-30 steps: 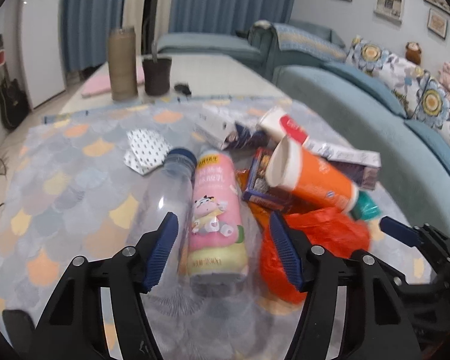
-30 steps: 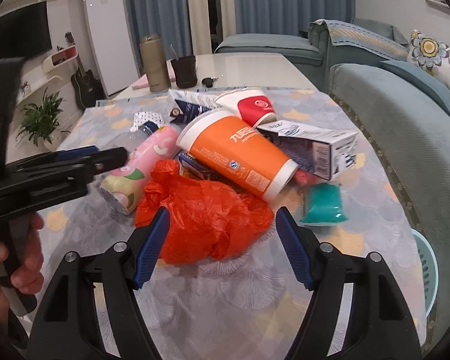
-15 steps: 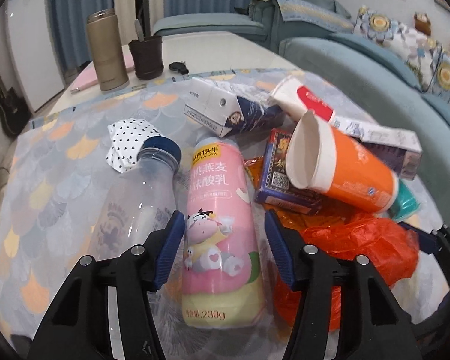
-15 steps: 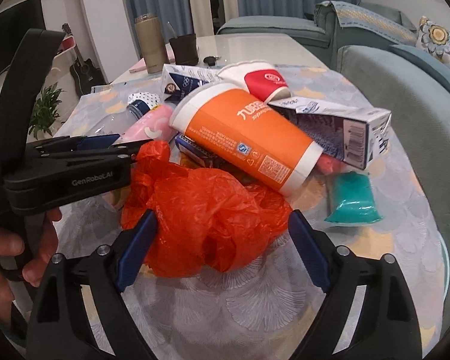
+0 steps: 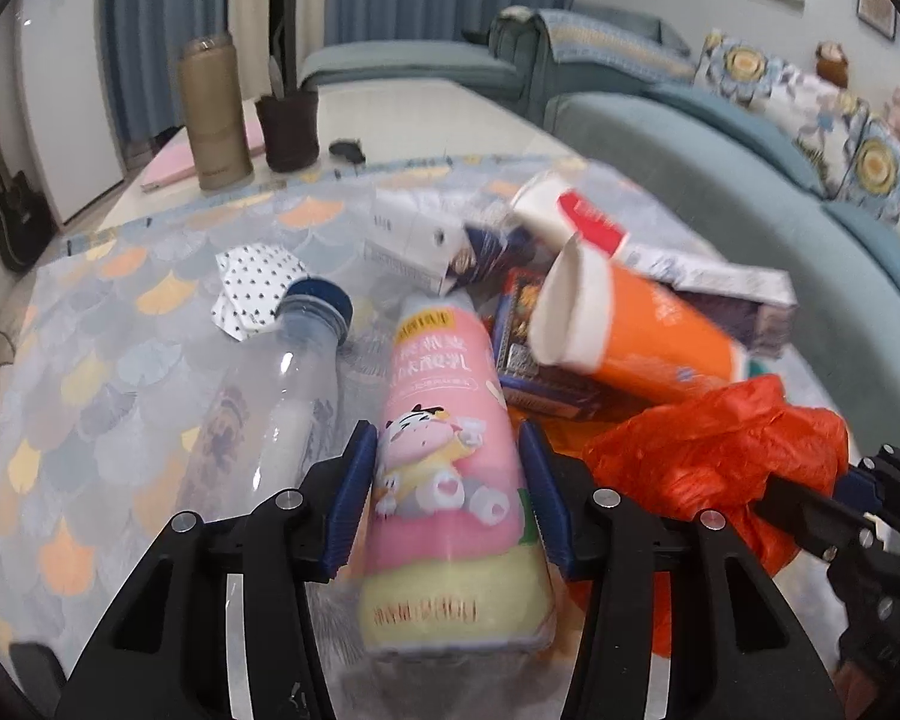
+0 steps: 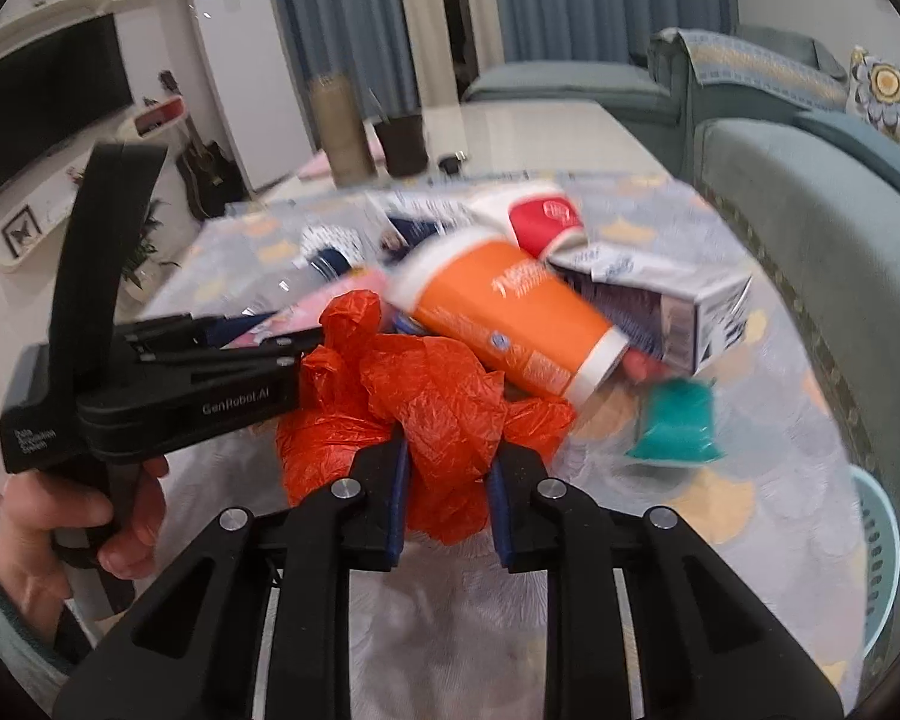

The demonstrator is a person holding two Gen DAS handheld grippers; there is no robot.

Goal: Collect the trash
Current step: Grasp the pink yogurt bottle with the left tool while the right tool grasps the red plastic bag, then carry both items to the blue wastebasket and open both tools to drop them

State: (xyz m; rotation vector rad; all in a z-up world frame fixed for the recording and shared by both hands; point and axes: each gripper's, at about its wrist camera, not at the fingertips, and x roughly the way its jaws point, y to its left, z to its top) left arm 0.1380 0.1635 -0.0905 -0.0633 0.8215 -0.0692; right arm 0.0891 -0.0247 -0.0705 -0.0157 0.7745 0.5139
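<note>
A pile of trash lies on the patterned tablecloth (image 5: 90,396). My left gripper (image 5: 447,474) is shut on a pink yoghurt bottle (image 5: 450,450), its blue pads pressed to both sides. A clear plastic bottle (image 5: 276,396) lies just left of it. My right gripper (image 6: 447,480) is shut on a crumpled red plastic bag (image 6: 432,402), which also shows in the left wrist view (image 5: 708,456). An orange paper cup (image 6: 510,318) lies on its side behind the bag, with a red-and-white cup (image 6: 543,222), cartons (image 6: 684,312) and a teal packet (image 6: 678,420) around it.
A brown flask (image 5: 213,114) and a dark cup (image 5: 288,129) stand on the far white table. A dotted paper scrap (image 5: 258,282) lies at the left. A teal sofa (image 6: 822,228) runs along the right. A light blue basket rim (image 6: 879,546) shows low at the right.
Both grippers closed: the left onto the pink bottle, the right onto the red bag. The bag is bunched up and lifted slightly. The orange cup shifted.
</note>
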